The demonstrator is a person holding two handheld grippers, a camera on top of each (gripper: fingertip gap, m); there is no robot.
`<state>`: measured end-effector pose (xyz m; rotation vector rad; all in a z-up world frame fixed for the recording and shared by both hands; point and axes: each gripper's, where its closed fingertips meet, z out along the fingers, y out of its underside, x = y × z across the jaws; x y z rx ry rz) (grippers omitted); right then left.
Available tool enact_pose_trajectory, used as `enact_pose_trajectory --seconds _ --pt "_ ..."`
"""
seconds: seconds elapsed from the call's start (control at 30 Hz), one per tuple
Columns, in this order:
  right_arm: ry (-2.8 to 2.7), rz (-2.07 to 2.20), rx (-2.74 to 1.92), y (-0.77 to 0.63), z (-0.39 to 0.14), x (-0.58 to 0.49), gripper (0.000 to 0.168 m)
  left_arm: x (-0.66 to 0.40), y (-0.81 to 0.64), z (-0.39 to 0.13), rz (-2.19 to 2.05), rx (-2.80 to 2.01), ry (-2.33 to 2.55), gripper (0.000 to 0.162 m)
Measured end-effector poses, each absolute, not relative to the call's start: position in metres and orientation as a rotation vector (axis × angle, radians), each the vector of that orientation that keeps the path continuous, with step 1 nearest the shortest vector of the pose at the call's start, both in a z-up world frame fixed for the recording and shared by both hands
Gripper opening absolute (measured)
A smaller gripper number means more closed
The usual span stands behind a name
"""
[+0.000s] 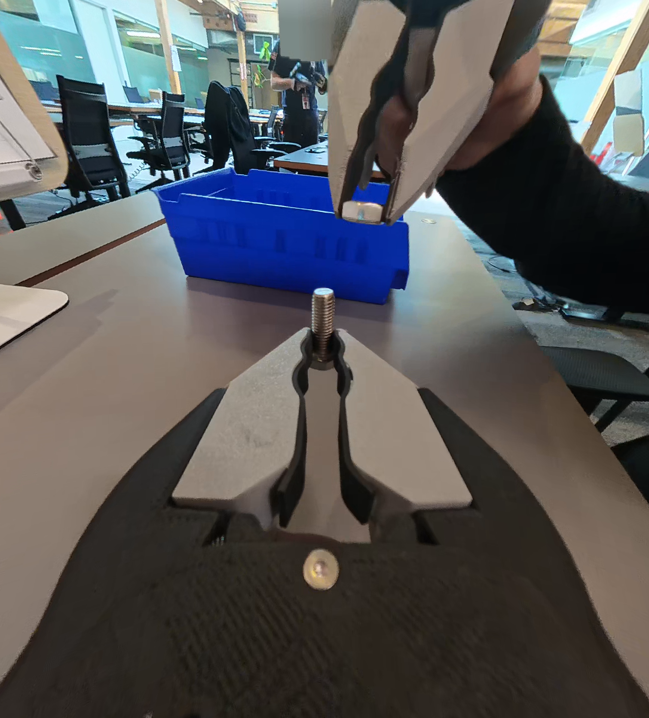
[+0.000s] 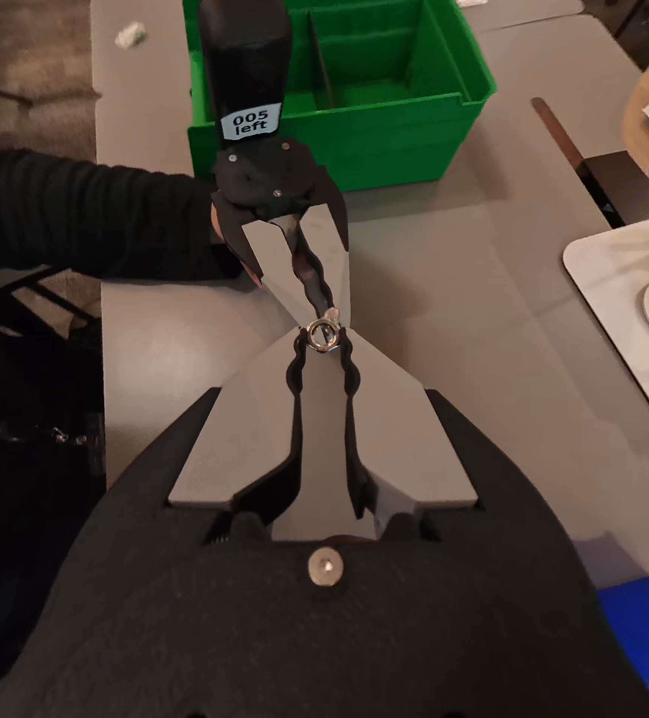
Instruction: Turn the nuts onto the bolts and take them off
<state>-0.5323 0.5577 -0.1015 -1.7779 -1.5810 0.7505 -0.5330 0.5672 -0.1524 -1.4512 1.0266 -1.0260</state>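
Note:
In the left wrist view my left gripper (image 1: 323, 342) is shut on a steel bolt (image 1: 323, 315), which stands upright with its threaded end up above the tips. My right gripper (image 1: 365, 217) hangs above and beyond it, shut on a steel hex nut (image 1: 362, 211); nut and bolt are apart. In the right wrist view my right gripper (image 2: 322, 337) holds the nut (image 2: 322, 336) flat, hole facing the camera. The bolt's end (image 2: 332, 313) shows just beyond the nut, held by the left gripper (image 2: 328, 311) that comes from the upper left.
A blue bin (image 1: 284, 241) stands on the grey table (image 1: 120, 311) behind the bolt. A green divided bin (image 2: 385, 89) stands behind the left gripper. A white monitor base (image 2: 626, 311) sits at the right. Office chairs and a person stand far back. The left gripper's tips are roughly 6 centimetres from the right gripper's. My left tips are roughly 30 centimetres from the white monitor base (image 2: 626, 311).

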Motion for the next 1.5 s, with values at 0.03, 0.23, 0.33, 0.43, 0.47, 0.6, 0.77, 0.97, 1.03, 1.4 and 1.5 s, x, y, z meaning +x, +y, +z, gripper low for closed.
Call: enact_pose_trajectory --seconds 0.03,0.23,0.33,0.43,0.47,0.6,0.77,0.97,1.03,1.4,1.5 --pt "-1.615 0.729 -1.785 0.556 -0.102 -0.535 0.014 -0.532 0.566 -0.152 -1.024 -1.444 1.036 0.007" --pt "-1.752 0.567 -1.860 0.556 -0.117 -0.545 0.014 -0.528 0.561 -0.150 -1.011 -1.400 1.059 0.007" --pt "-1.774 0.532 -1.870 0.556 -0.121 -0.549 0.014 -0.528 0.561 -0.150 -1.015 -1.401 1.054 0.006" --pt "-1.772 0.517 -1.876 0.556 -0.121 -0.551 0.014 -0.529 0.562 -0.148 -1.011 -1.387 1.049 0.007" --pt "-1.772 0.511 -1.880 0.556 -0.122 -0.551 0.014 -0.529 0.563 -0.147 -1.008 -1.383 1.046 0.007" --pt "-1.766 0.502 -1.889 0.557 -0.122 -0.550 0.014 -0.529 0.561 -0.146 -1.004 -1.368 1.051 0.007" --pt "-1.761 0.507 -1.895 0.557 -0.122 -0.550 0.014 -0.527 0.560 -0.143 -1.037 -1.350 1.031 0.007" --pt "-1.746 0.535 -1.904 0.558 -0.121 -0.551 0.014 -0.527 0.561 -0.142 -1.042 -1.351 1.021 0.007" --pt "-1.743 0.528 -1.918 0.559 -0.122 -0.550 0.014 -0.526 0.562 -0.143 -1.021 -1.358 1.020 0.007" --pt "-1.660 0.491 -2.016 0.568 -0.124 -0.549 0.014 -0.525 0.573 -0.145 -0.910 -1.385 0.981 0.007" --pt "-1.630 0.460 -2.039 0.572 -0.126 -0.549 0.014 -0.526 0.577 -0.146 -0.887 -1.406 0.963 0.007"
